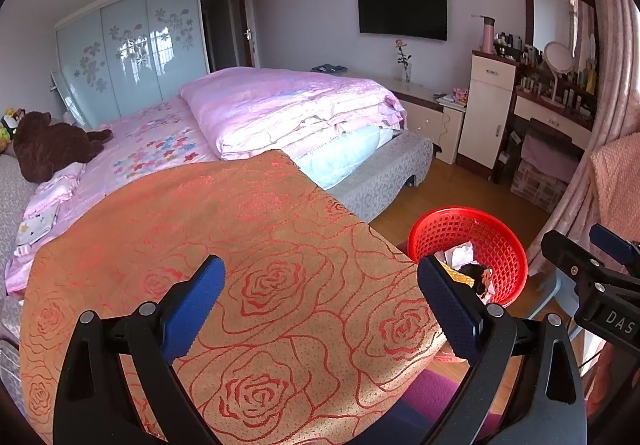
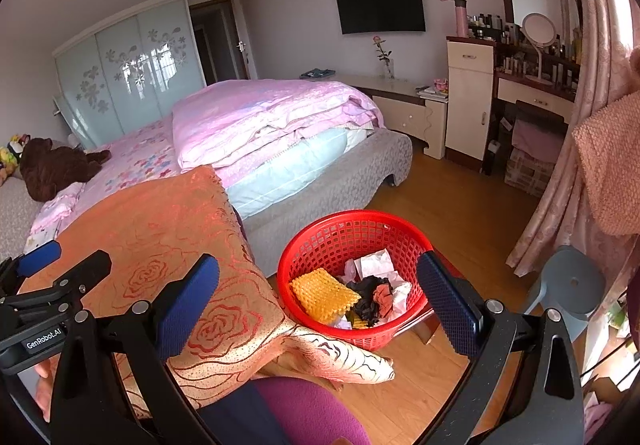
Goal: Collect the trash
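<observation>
Both spread wide and empty, left gripper (image 1: 320,305) and right gripper (image 2: 318,301) (nothing held), probably because trash already fills red basket (image 2: 320,233).

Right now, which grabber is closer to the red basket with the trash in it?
Right. The right gripper is open just above the red basket. The left gripper is open too, off to the side over the orange rose blanket.
</observation>
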`<state>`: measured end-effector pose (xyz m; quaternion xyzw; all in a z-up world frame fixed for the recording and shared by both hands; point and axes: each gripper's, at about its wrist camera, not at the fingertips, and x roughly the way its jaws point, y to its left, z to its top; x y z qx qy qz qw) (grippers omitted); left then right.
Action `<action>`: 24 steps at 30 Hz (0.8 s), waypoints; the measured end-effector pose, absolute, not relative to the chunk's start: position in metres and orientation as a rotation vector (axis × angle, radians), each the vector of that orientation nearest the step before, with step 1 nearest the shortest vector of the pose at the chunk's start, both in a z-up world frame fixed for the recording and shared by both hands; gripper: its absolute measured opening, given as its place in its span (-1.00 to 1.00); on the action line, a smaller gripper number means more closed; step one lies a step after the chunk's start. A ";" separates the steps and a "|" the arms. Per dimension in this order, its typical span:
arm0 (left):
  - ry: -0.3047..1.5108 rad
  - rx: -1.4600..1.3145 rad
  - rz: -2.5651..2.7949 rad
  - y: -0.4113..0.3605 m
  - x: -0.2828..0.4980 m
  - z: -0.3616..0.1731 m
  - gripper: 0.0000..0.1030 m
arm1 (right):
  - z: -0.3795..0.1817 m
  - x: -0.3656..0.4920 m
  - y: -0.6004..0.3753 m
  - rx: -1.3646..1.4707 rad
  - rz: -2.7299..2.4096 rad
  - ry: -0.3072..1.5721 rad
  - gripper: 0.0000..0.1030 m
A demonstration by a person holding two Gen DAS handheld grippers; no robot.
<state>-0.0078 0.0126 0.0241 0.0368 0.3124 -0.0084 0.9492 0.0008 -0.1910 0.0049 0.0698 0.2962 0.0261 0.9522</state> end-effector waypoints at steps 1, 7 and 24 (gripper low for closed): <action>0.636 0.074 -0.017 0.013 -0.008 0.024 0.81 | 0.004 0.002 -0.191 0.141 0.053 0.602 0.87; 0.640 0.071 -0.013 0.010 -0.009 0.023 0.81 | 0.003 0.002 -0.191 0.143 0.055 0.603 0.87; 0.658 0.075 -0.014 0.009 -0.005 0.018 0.81 | 0.002 0.003 -0.191 0.143 0.056 0.606 0.87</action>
